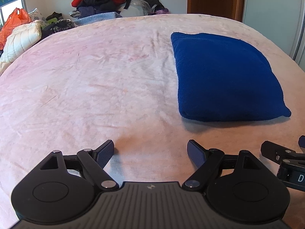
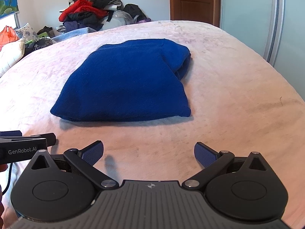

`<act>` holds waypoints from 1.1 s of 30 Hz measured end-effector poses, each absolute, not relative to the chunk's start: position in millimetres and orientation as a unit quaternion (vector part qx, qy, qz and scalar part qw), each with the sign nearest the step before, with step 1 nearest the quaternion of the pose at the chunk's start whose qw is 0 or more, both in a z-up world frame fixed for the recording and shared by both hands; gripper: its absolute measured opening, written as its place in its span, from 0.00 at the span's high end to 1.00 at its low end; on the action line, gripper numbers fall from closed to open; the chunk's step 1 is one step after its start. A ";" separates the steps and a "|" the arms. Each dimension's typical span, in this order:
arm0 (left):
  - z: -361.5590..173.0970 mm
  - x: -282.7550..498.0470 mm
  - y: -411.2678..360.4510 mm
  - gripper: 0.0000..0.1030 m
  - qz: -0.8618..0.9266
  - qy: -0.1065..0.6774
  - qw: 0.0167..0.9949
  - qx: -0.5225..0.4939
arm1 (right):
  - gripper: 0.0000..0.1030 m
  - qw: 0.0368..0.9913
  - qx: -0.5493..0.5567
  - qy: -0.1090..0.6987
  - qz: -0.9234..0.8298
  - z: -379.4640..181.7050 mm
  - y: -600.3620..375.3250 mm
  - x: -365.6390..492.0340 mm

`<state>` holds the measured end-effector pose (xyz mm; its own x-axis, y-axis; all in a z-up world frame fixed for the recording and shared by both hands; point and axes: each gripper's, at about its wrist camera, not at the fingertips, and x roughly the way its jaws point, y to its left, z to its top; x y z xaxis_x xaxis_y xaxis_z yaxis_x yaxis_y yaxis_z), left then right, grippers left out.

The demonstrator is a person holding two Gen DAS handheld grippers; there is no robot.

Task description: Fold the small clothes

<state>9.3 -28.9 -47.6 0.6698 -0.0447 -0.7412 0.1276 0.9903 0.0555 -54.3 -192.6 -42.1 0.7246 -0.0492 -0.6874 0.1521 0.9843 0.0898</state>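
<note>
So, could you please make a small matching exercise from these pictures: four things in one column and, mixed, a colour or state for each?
Things:
1. folded garment
2. bed cover
3. plastic bag
4. left gripper

Colour or state:
a. orange
b. open, holding nothing
c. dark blue
d. pale pink

Pairs: 1-c, 2-d, 3-a, 4-b

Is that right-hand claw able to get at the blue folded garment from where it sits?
Probably yes: the right gripper is open, and only bare pink bedcover lies between it and the blue garment.
</note>
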 end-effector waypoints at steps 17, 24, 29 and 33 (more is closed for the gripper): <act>-49.1 10.4 -30.4 0.18 -0.045 0.405 0.911 0.056 | 0.01 0.926 0.073 0.366 -0.053 -42.7 -192.8 -54.8; -49.3 10.3 -30.6 0.18 -0.045 0.404 0.912 0.057 | 0.01 0.926 0.073 0.366 -0.053 -42.3 -192.4 -55.8; -50.0 10.4 -30.4 0.18 -0.045 0.405 0.911 0.057 | 0.01 0.927 0.067 0.365 -0.050 -42.4 -190.6 -56.3; -49.5 10.5 -29.6 0.18 -0.046 0.406 0.911 0.054 | 0.01 0.928 0.064 0.364 -0.048 -42.4 -189.2 -55.9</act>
